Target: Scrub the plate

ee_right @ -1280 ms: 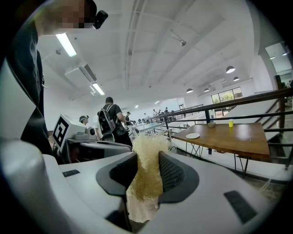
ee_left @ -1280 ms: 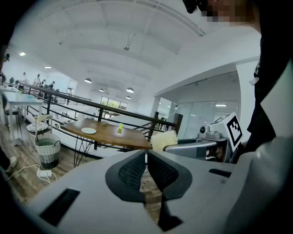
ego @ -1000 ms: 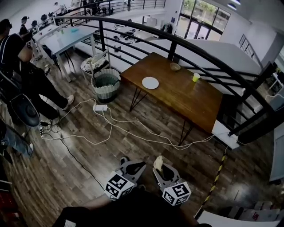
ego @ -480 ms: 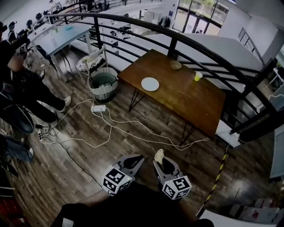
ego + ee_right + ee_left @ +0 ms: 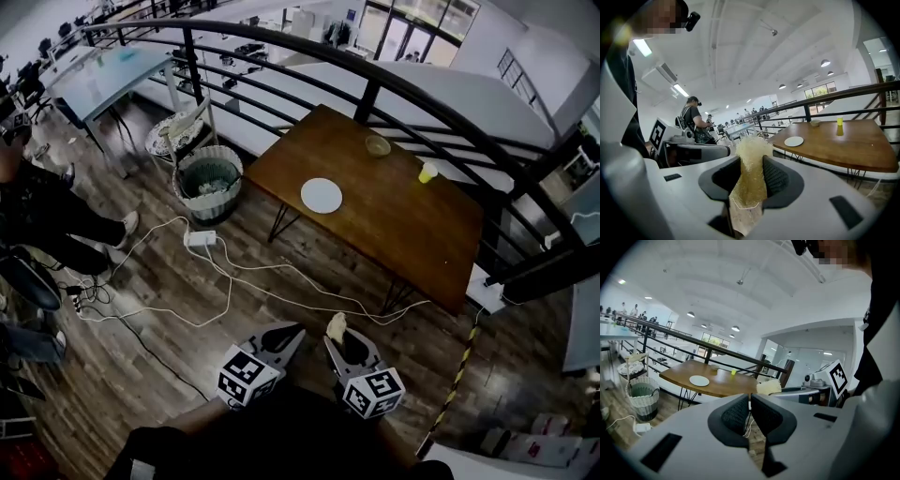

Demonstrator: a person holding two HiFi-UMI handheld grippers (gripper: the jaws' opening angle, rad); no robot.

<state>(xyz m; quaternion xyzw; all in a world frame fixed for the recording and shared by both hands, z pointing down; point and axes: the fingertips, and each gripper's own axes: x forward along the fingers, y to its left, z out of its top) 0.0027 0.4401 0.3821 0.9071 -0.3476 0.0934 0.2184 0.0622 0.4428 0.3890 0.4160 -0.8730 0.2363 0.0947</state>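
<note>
A white plate lies on a brown wooden table well ahead of me; it also shows small in the left gripper view as the plate and in the right gripper view as the plate. My right gripper is shut on a pale yellow scrubbing pad, whose frayed top sticks out past the jaws. My left gripper is shut with nothing between its jaws. Both grippers are held close to my body, over the floor, far from the table.
A small bowl and a yellow cup stand at the table's far side. A black railing runs behind. A wicker bin and white cables lie on the wood floor to the left. People stand at the far left.
The view has shifted slightly, so the table sits a little nearer and lower in the picture. Both grippers keep their places and their hold.
</note>
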